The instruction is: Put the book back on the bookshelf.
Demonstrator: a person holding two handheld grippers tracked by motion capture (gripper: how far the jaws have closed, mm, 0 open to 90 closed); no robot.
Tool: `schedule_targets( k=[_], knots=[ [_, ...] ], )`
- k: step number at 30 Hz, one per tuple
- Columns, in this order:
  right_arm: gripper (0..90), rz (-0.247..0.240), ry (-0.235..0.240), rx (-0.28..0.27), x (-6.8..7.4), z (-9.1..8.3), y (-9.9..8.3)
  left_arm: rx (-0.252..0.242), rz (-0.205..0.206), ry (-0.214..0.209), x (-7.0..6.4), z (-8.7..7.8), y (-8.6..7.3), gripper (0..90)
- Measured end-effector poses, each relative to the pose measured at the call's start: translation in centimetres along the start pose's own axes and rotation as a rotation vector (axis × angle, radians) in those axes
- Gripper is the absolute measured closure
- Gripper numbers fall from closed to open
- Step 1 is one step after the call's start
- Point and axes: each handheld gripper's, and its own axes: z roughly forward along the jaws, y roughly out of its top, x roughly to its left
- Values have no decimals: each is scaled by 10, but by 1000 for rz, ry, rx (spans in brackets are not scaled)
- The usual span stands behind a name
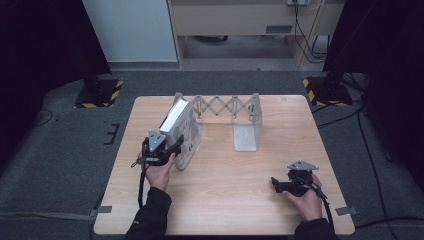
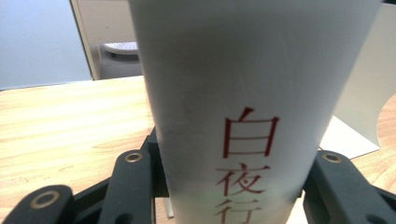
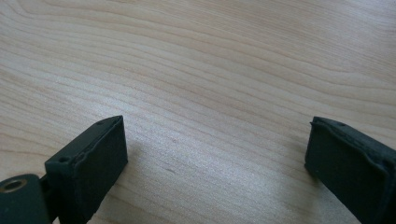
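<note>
High view: a wooden table [image 1: 225, 190] seen from above. The left gripper [image 1: 175, 147] pinches a white book [image 1: 182, 127] at its near lower corner. The book stands tilted, just ahead of the fingers, its far edge leaning against the left end plate of an expanding metal book rack [image 1: 230, 107]. The rack's slot between its two end plates holds nothing but that leaning book; its right plate [image 1: 248, 127] stands well apart from the fingers. The right gripper [image 1: 276, 184] rests low near the table's near right edge, with bare wood ahead of it and to its left.

Left gripper view: the book's white spine [image 2: 247, 93], with red characters, stands between the two black jaws, which press on it from both sides. Bare tabletop lies left of the fingers; the rack's pale plate [image 2: 364, 84] rises to their right.

Right gripper view: the black fingers [image 3: 88, 163] are spread wide and pinch nothing, with bare wood grain between and beyond them.
</note>
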Motion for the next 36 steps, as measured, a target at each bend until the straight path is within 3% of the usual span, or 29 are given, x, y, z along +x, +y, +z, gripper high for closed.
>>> schedule_targets(
  k=[9,14,21,25,32,34,36],
  knots=[
    [60,-1,-1,0,0,0,0,2,0,45,5,3,2,510],
    [60,-1,0,0,0,0,0,-6,-2,19,5,4,1,512],
    [60,-1,0,0,0,0,0,-28,-24,38,-3,13,0,507],
    [60,-1,0,-1,0,0,0,-28,-17,42,-12,23,2,501],
    [60,1,-1,-1,0,0,0,-56,-71,40,-15,38,0,478],
    [60,-1,0,0,0,0,0,-44,-73,31,-15,40,-1,465],
    [60,-1,0,0,0,0,0,1,-74,29,-14,41,-4,447]
  ],
)
